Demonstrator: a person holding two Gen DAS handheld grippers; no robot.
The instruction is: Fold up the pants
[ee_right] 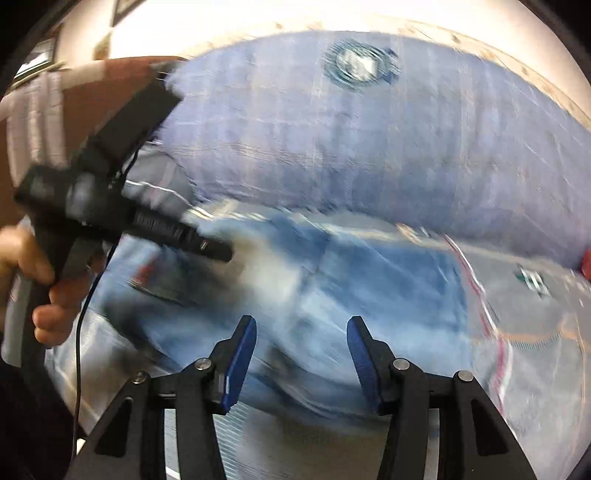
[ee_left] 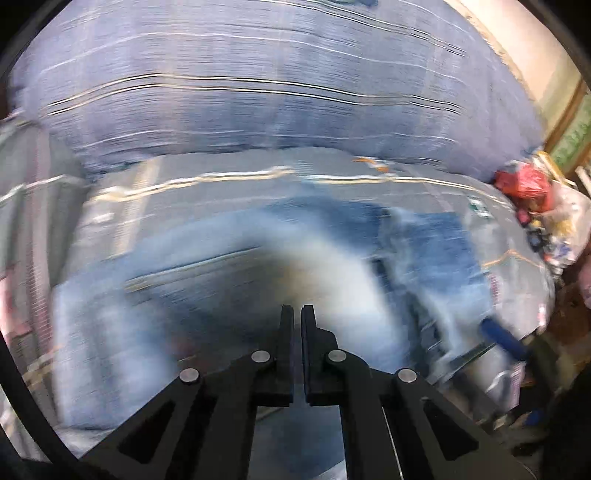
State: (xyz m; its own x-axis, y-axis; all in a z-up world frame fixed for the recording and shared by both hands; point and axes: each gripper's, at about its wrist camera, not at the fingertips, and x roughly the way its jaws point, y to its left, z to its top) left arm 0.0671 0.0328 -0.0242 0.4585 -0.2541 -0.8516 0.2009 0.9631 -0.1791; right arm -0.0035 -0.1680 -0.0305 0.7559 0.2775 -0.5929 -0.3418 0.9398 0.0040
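Note:
Both views are motion-blurred. Light blue faded jeans (ee_left: 229,266) lie spread on a grey patterned bed cover (ee_left: 122,192). My left gripper (ee_left: 297,314) is shut with nothing visible between its black fingers, just above the jeans. My right gripper (ee_right: 301,328) is open with blue pads (ee_right: 242,354), hovering over the jeans (ee_right: 354,295) and holding nothing. The left gripper also shows in the right wrist view (ee_right: 221,253), held by a hand at the left, its tip at the jeans. The right gripper's blue pad shows in the left wrist view (ee_left: 502,338).
A large blue checked pillow or bundle (ee_left: 258,92) lies behind the jeans, also in the right wrist view (ee_right: 369,140). A pile of red and white bags (ee_left: 532,192) sits at the right edge of the bed. A pale wall (ee_right: 258,18) is behind.

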